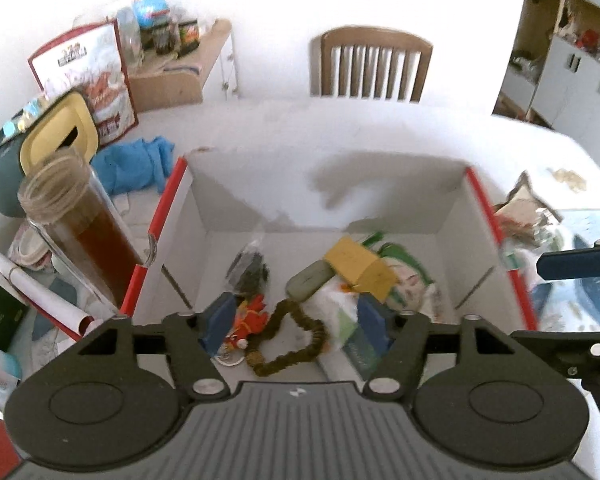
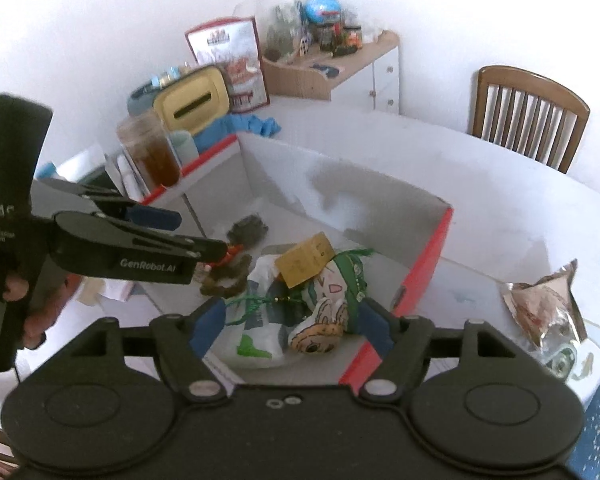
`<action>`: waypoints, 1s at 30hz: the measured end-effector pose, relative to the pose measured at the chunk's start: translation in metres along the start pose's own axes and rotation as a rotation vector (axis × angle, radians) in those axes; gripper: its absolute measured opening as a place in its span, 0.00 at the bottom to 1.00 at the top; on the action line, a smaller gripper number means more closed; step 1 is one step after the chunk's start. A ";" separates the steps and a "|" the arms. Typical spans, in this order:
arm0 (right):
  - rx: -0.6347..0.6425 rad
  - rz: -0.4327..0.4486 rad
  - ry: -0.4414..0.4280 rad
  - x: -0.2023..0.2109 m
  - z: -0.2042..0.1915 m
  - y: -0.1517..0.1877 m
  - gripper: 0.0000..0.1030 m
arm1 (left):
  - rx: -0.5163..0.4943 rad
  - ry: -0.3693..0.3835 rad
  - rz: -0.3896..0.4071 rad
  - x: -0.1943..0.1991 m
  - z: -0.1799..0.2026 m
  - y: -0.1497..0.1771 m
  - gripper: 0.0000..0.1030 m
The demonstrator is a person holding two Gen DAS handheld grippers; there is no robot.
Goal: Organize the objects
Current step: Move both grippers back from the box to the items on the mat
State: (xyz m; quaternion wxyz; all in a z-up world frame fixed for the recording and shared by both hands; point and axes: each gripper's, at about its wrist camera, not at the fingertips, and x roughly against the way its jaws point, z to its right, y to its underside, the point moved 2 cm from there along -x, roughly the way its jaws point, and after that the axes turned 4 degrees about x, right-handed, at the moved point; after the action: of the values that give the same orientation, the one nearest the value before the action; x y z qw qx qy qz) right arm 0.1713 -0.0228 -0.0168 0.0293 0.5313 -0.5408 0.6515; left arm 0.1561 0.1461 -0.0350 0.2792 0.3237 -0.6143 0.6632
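I see a white cardboard box (image 1: 452, 216) with red edges on the table (image 1: 340, 128), and it is my landmark. Inside it lie a yellow carton (image 1: 358, 266), a grey-green soap bar (image 1: 310, 280), a dark packet (image 1: 248, 270), a brown scrunchie loop (image 1: 296, 344) with a small red charm (image 1: 252, 318), and a plush slipper (image 2: 320, 330) on a white plastic bag (image 2: 256, 344). Just left of the box stands a jar of brown liquid (image 1: 80, 224), close against the wall; behind it are a yellow-lidded bin (image 1: 58, 136) and a blue cloth (image 1: 136, 164). Right of the box lies a crumpled foil wrapper (image 2: 544, 304). A wooden chair (image 1: 372, 66) stands beyond the table at a white wall.

My left gripper (image 1: 296, 322) tilts down over the box's near side, jaws spread, nothing pinched. My right gripper (image 2: 288, 328) also tilts down at the box's near right corner, jaws spread and empty. A hand (image 2: 32, 304) grips the left tool's handle.
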 end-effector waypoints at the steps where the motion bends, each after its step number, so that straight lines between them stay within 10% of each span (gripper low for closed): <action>1: -0.008 0.012 -0.003 0.007 0.002 0.002 0.74 | 0.002 0.008 0.011 0.005 0.003 0.001 0.67; 30: -0.213 0.164 0.090 0.125 0.106 0.086 0.92 | 0.011 0.219 0.077 0.048 0.107 0.024 0.96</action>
State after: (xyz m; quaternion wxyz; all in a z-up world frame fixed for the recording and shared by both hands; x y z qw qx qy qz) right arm 0.1343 -0.2033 0.0002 0.0563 0.4494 -0.6468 0.6136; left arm 0.1170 0.0358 -0.0095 0.3172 0.2267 -0.5885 0.7083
